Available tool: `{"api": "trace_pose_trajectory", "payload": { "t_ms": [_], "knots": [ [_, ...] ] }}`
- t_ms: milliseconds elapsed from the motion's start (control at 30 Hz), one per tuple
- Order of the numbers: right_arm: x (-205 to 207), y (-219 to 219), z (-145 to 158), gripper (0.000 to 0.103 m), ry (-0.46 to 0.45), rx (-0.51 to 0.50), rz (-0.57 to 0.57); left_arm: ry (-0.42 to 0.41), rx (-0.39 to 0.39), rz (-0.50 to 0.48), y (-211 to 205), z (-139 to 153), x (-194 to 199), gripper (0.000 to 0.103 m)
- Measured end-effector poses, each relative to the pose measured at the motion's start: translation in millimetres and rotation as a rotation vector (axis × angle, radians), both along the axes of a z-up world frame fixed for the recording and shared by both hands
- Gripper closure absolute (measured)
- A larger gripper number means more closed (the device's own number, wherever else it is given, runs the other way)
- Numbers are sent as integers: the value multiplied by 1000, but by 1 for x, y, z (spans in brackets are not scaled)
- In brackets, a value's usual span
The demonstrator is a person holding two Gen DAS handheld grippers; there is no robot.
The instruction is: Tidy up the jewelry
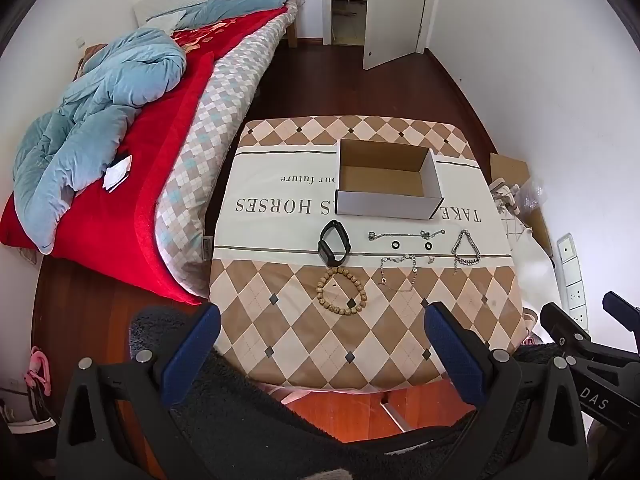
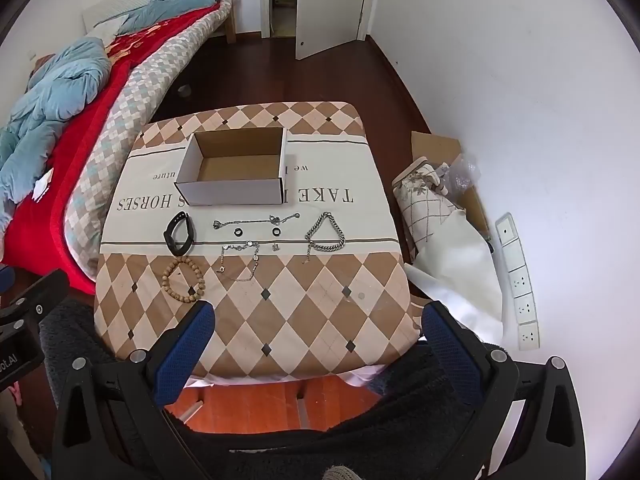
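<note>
Grippers first, since they sit closest to each camera: the left gripper [image 1: 322, 340] and the right gripper [image 2: 316, 338] both hang over the near edge of the worktop [image 2: 280, 320], jaws spread wide, nothing between them. Blue pads on both.

Just past them on the checked cloth lies a bead bracelet [image 1: 340, 291], a loop of tan wooden beads, toward the left side. Right behind it, almost touching, is a black band [image 1: 334, 243] standing on its edge. To the right of the beads there's a thin chain [image 1: 400, 274] in a loose heap, and further right a chunky silver chain [image 1: 466, 250] bent into a triangle shape.

One row back: two small black rings [image 1: 396, 244] [image 1: 429, 246], apart from each other, and behind them a fine chain with charms [image 1: 406, 235] stretched out left to right.

Then the box [image 1: 386, 204], white outside, brown inside, open on top, with nothing visible in it. All the jewelry is on the cloth in front of it.

Beyond the worktop, dark wood floor [image 1: 340, 80], a bed [image 1: 172, 120] with a red blanket and blue duvet on the left, and a white door [image 1: 394, 12] ajar at the back. A power strip [image 2: 518, 280] lies on the floor by the right wall.
</note>
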State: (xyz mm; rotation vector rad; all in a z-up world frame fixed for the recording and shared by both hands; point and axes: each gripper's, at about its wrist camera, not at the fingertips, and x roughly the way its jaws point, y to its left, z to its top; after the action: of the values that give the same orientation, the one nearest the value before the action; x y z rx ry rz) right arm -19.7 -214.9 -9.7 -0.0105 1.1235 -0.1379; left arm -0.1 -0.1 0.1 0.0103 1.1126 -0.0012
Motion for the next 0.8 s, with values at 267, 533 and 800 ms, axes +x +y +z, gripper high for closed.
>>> {"api": "trace_pose_trajectory", "payload": {
  "t_ms": [267,533,800],
  "knots": [
    [0,0,2,0,1,-2,-1,0,-2,-1,0,0,0,0],
    [0,0,4,0,-4,-2,1,-1,-7,0,0,0,0,0],
    [-2,-1,9,0,-11,0,-1,2,-10,-2,-5,7,1,0]
  ]
}}
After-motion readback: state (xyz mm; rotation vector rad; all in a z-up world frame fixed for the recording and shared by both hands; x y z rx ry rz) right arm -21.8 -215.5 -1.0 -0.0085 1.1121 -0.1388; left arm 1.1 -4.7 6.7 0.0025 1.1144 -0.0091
